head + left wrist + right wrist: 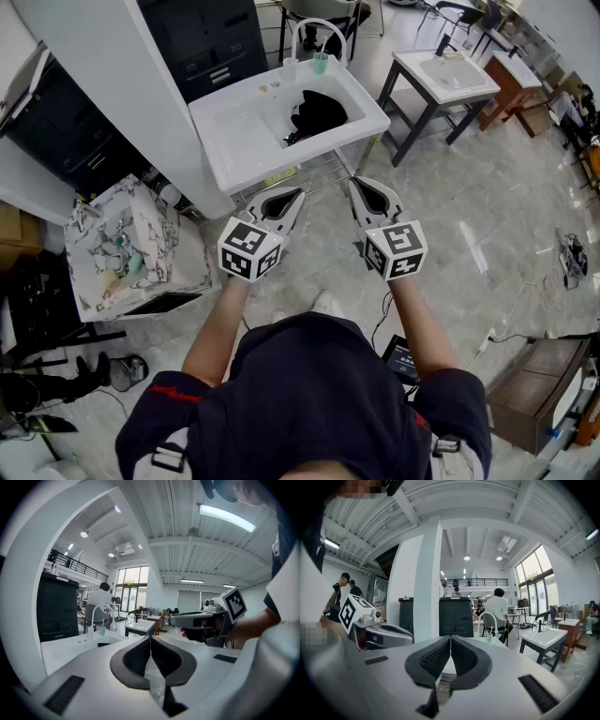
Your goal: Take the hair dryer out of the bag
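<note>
Stands facing a white desk (234,141) with a basin sunk into its top. Holds both claws out ahead, side by side and close to level, just short of the desk's front edge. Has the left claw (298,193) shut, jaws pressed flat together with nothing between them (only a sliver of pale floor behind the pads in the left gripper view). Has the right claw (355,181) shut as well, pads meeting along a single line, empty. Grips each one by its handle, marker cubes turned toward the body, forearms bare.

Looks down on the black bag (317,114) lying crumpled in the basin, well apart from both claws and untouched. Cannot make out the hair dryer itself (too dark and too small there to tell anything from the bag's folds).

Takes in, behind the basin, a curved white tap (320,21), and on the back rim beside it a green cup (321,63) and a small pale bottle (290,67). Catches a marble-patterned box (122,248) on the floor left of the desk and a dark cabinet (211,37) behind it. Shows a second white desk (446,75) on dark legs off to the right. Picks up, in the right gripper view, a seated person in a white shirt (497,607) beyond the tap.
</note>
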Available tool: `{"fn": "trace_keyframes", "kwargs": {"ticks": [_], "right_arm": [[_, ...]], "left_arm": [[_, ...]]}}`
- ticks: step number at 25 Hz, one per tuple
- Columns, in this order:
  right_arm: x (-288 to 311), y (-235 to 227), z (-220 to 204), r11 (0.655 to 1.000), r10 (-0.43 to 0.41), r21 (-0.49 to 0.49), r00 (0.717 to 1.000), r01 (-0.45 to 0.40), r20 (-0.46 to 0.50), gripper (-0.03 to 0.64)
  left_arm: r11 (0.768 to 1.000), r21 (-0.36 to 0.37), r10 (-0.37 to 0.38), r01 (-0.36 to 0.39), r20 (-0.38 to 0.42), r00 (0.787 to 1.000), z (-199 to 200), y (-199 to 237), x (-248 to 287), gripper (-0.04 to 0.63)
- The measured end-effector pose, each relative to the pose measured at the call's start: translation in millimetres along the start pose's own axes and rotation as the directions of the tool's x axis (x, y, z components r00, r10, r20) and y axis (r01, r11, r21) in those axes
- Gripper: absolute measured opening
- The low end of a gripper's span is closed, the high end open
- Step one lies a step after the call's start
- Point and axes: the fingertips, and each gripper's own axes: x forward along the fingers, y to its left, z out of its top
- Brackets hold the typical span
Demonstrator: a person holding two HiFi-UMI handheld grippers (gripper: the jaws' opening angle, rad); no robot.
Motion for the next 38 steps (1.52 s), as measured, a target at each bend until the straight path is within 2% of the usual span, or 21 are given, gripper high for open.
{"fn": "trace_keyframes", "kwargs": {"ticks": [10,20,38], "right_arm": [[-3,-12,-4,0.999,-0.022,0.039,1.000,0.022,0.007,0.035],[10,-31,-11,0.999,-0.004,0.047,1.000,0.004,-0.008,0.035],[30,-90,-37,0.993,0.088,0.079,0.996,-0.086,-0.030,0.035]], "left_arm": [[0.999,-0.034,-0.019,0.020,0.013,1.000,1,-4,7,0.015],[0.999,-0.042,-0.007,0.007,-0.006,1.000,-4,3,31,0.015],[0.995,-0.064,0.072,-0.074,-0.027,0.997,-10,8,94,0.015]]}}
